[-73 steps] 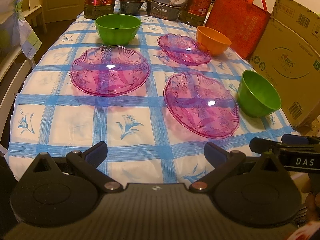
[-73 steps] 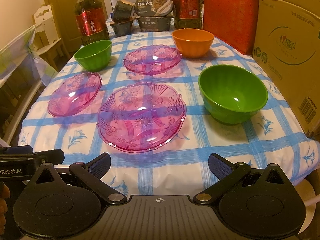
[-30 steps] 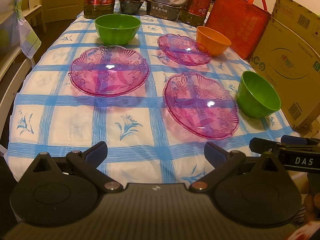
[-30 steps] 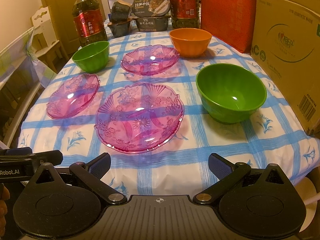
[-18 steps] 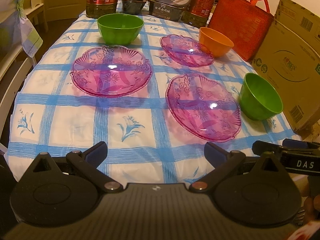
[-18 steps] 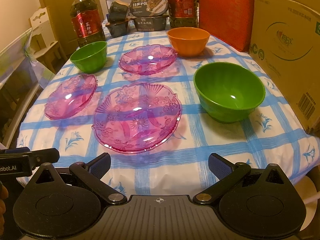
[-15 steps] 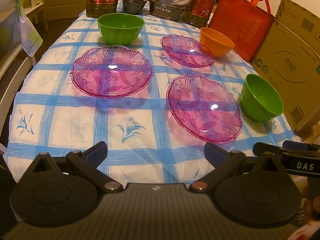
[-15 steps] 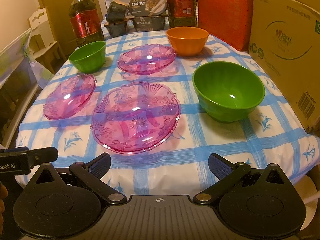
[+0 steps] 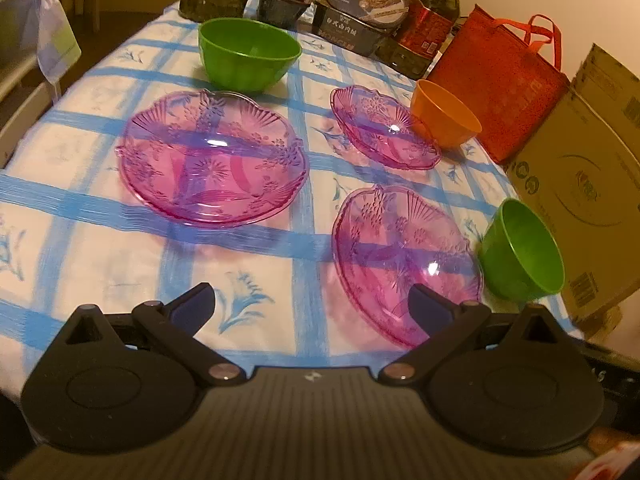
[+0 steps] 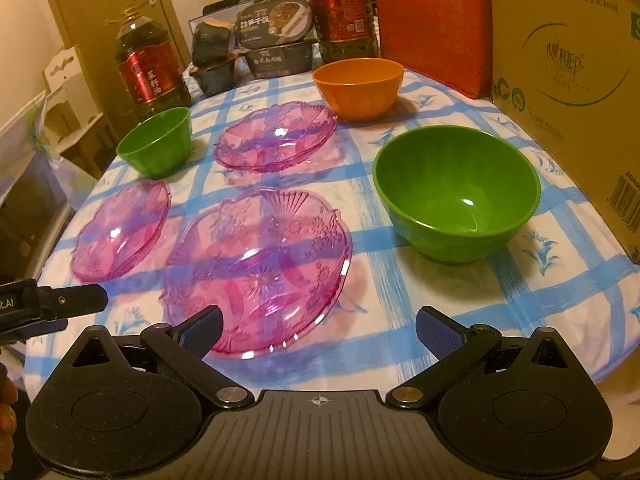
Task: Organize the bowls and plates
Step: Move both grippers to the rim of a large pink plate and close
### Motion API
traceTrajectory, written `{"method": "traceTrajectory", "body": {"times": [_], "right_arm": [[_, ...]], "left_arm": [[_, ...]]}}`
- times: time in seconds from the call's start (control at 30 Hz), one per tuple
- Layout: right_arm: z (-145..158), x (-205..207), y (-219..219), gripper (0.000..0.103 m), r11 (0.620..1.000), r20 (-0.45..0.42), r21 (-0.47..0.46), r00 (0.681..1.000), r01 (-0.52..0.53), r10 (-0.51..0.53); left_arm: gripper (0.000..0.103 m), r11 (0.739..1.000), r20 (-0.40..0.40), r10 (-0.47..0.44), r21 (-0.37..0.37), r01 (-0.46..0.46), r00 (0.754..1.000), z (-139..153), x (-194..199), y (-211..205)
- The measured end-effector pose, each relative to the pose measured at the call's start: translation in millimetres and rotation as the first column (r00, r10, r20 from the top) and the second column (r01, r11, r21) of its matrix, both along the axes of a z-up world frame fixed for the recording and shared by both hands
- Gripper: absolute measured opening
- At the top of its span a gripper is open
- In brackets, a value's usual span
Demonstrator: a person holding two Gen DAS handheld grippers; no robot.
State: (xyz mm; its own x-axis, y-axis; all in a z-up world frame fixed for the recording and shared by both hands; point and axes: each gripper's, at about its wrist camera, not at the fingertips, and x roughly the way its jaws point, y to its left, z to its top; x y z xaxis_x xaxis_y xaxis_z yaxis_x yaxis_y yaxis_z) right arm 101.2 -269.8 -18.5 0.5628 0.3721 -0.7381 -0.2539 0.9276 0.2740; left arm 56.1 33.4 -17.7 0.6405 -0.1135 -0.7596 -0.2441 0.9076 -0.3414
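Note:
Three pink glass plates lie on the blue-checked tablecloth: a left plate, a far plate and a near right plate. A green bowl stands at the far left, an orange bowl at the far right, and a second green bowl at the near right. My left gripper is open and empty over the front of the table. My right gripper is open and empty just short of the near plate, with the green bowl ahead to its right.
Oil bottles, food boxes and a red bag line the far end. A large cardboard box stands along the right edge. A chair is off the left side.
Both grippers have moved forward over the table edge, closer to the plates. The left view has swung a little to the left. Nothing on the table has moved.

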Motion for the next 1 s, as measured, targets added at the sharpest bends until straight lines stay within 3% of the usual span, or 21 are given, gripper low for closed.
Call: {"method": "traceTrajectory", "body": {"times": [0.07, 0.37, 0.57, 0.7, 1.0], "right_arm": [[-5, 7, 0, 0.082, 1.0, -0.005, 0.008, 1.0, 0.008, -0.008], [-25, 37, 0, 0.062, 0.999, -0.05, 0.04, 0.998, 0.035, -0.033], [-36, 48, 1, 0.046, 0.998, -0.083, 0.05, 0.996, 0.03, -0.026], [-41, 52, 2, 0.039, 0.998, -0.096, 0.052, 0.995, 0.033, -0.028], [-46, 57, 2, 0.018, 0.998, -0.107, 0.051, 0.994, 0.036, -0.03]], "left_arm": [[0.096, 1.0, 0.003, -0.01, -0.015, 0.01, 1.0, -4, 9, -1], [0.079, 0.998, -0.022, -0.063, 0.001, 0.063, 0.998, -25, 41, -16], [0.058, 0.994, -0.026, -0.095, 0.044, 0.096, 0.995, -37, 54, -24], [0.036, 0.992, -0.033, -0.113, 0.056, 0.115, 0.993, -42, 59, -27], [0.019, 0.991, -0.037, -0.125, 0.051, 0.127, 0.991, -44, 63, -26]]}}
